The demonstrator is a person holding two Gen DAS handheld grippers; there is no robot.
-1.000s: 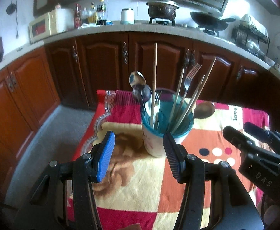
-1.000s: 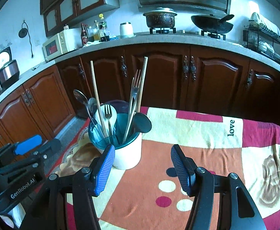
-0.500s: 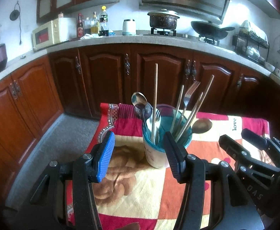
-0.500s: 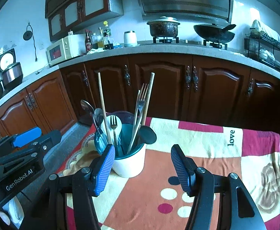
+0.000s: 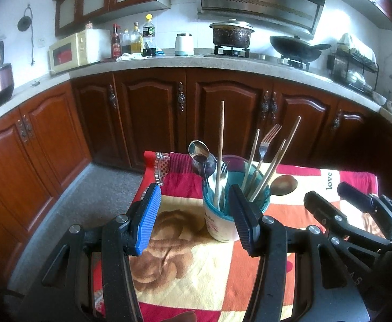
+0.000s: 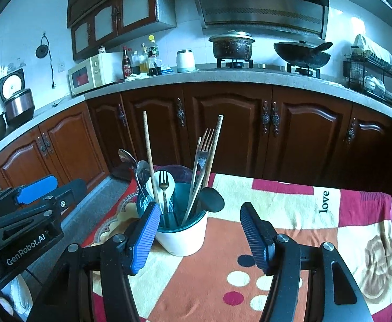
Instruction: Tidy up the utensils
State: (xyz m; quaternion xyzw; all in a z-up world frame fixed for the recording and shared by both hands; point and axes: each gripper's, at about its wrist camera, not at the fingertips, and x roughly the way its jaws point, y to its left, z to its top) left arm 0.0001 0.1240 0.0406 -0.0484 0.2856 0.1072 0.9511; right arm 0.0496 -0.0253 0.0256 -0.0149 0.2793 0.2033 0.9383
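The utensil holder is sitting just beyond our jaws on the patterned cloth, forks, spoons and chopsticks upright inside. We are pulling both the left gripper and right gripper back, jaws spread and empty; sorting appears finished.

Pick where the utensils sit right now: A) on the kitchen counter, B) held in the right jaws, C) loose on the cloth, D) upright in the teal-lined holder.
D: the forks, spoons and chopsticks all stand in the utensil holder on the patterned cloth, while the left gripper and right gripper are both open and hold nothing.
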